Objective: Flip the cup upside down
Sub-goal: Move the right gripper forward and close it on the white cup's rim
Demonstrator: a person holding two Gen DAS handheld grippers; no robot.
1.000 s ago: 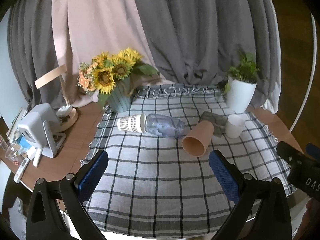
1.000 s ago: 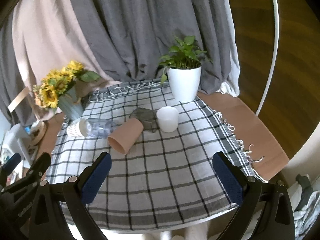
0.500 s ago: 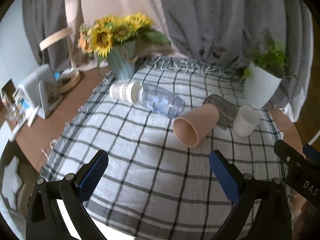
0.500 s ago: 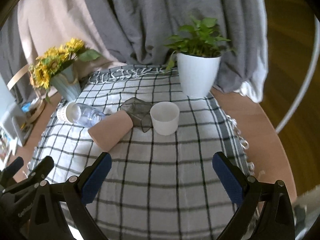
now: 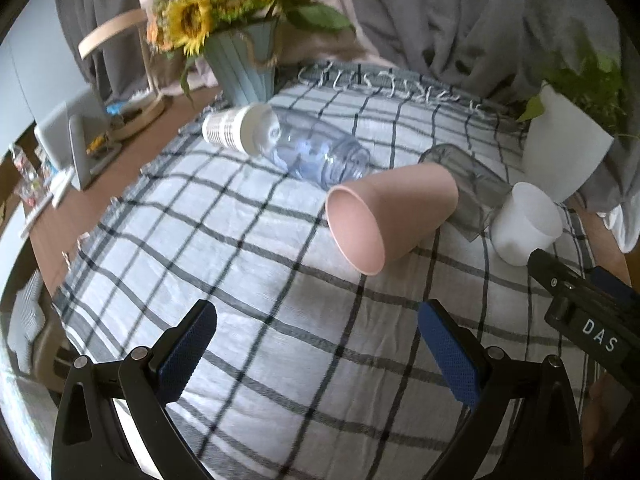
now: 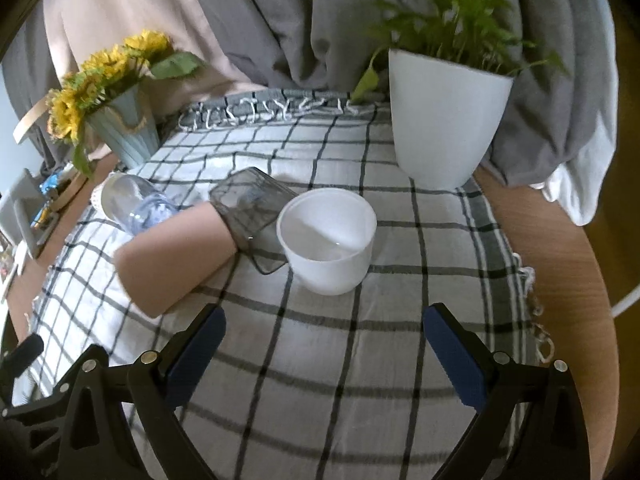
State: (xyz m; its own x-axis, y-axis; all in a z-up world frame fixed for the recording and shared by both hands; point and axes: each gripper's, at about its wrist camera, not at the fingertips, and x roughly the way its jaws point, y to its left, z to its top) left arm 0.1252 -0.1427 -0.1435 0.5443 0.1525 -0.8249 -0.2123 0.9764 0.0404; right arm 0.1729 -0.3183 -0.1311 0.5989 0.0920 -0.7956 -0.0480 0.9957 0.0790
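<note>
A white cup [image 6: 330, 238] stands upright, mouth up, on the checked cloth [image 6: 320, 360]; it also shows in the left wrist view [image 5: 524, 226]. A pink cup [image 5: 384, 216] lies on its side with its mouth toward me, left of the white cup [image 6: 176, 256]. A smoky clear cup [image 6: 252, 208] lies on its side between them. My right gripper [image 6: 324, 354] is open and empty, just short of the white cup. My left gripper [image 5: 318, 350] is open and empty, short of the pink cup.
A clear bottle with a patterned sleeve [image 5: 280, 142] lies behind the pink cup. A white plant pot [image 6: 444, 120] stands behind the white cup. A sunflower vase [image 5: 244, 68] stands at the back left. Bare wooden table [image 6: 560, 264] shows right of the cloth.
Both grippers have moved forward and lower toward the cups, which now look larger. The cups and bottle have not moved. Both grippers stay open.
</note>
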